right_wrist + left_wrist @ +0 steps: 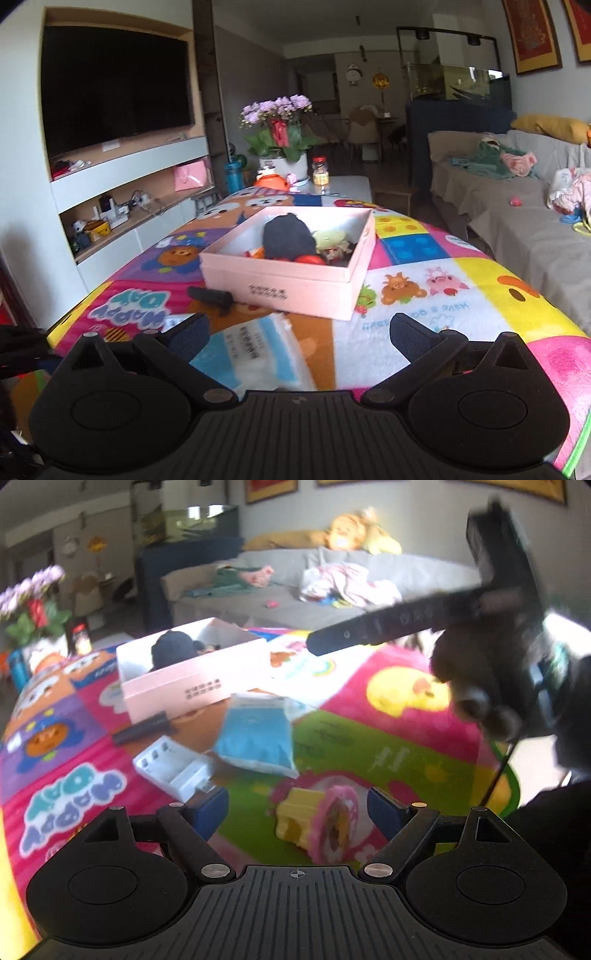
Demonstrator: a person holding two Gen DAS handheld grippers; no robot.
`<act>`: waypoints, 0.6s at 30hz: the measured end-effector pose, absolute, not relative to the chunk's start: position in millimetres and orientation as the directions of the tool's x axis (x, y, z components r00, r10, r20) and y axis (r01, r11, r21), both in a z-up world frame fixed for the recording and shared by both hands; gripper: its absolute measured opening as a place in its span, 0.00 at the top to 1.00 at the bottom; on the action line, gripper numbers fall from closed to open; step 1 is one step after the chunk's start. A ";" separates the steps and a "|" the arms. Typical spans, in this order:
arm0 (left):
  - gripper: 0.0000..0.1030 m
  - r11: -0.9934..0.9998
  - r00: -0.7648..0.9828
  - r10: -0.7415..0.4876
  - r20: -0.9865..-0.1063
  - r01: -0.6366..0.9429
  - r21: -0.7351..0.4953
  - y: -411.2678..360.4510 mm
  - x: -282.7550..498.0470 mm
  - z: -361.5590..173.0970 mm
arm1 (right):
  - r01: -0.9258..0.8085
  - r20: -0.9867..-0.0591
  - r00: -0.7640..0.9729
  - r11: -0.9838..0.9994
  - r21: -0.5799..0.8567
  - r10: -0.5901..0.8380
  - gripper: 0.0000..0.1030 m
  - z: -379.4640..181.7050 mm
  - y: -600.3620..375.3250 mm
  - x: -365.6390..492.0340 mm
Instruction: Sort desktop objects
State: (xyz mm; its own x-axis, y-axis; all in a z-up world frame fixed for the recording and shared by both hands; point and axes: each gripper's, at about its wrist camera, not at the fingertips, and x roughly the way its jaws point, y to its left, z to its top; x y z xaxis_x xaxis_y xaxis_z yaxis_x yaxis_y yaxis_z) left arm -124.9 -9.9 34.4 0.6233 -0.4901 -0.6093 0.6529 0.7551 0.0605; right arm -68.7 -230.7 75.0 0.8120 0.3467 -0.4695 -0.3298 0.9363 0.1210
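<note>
A pink box (173,686) (295,284) stands on the colourful table mat and holds a dark round object (286,236) and small toys. In front of it lie a blue-and-white packet (255,738) (251,354), a white battery charger (171,770), a black stick-like object (142,729) (210,295) and a yellow-and-pink toy (317,823). My left gripper (297,812) is open, with the toy between its fingers. My right gripper (299,332) is open and empty above the packet. The right gripper's body also shows in the left wrist view (480,602).
A flower pot (282,147), a jar (320,173), a blue bottle (233,175) and an orange object (271,181) stand past the table's far end. A grey sofa (517,221) with clothes runs along the right. A TV wall (114,92) is on the left.
</note>
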 end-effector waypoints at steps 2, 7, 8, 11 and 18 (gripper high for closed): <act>0.15 0.770 0.640 -0.467 -0.610 0.634 0.076 -11.1 -123.2 32.4 | -0.380 -0.489 0.781 0.917 0.120 0.388 0.00 73.7 -223.3 -81.4; 0.09 0.855 0.715 -0.388 -0.582 0.515 0.062 11.6 -102.9 37.8 | -0.510 -0.538 0.709 0.858 0.056 0.456 0.00 64.4 -197.7 -107.7; 0.09 0.872 0.729 -0.363 -0.580 0.485 0.064 15.9 -97.8 38.1 | -0.528 -0.541 0.702 0.848 0.042 0.463 0.00 63.5 -192.9 -111.0; 0.09 0.922 0.768 -0.271 -0.580 0.380 0.072 30.1 -79.6 35.4 | -0.555 -0.547 0.687 0.832 0.030 0.478 0.00 64.3 -181.5 -113.9; 0.07 0.960 0.772 -0.240 -0.589 0.278 -0.028 66.4 -72.8 35.6 | -0.571 -0.579 0.662 0.820 0.021 0.476 0.00 61.2 -165.3 -100.8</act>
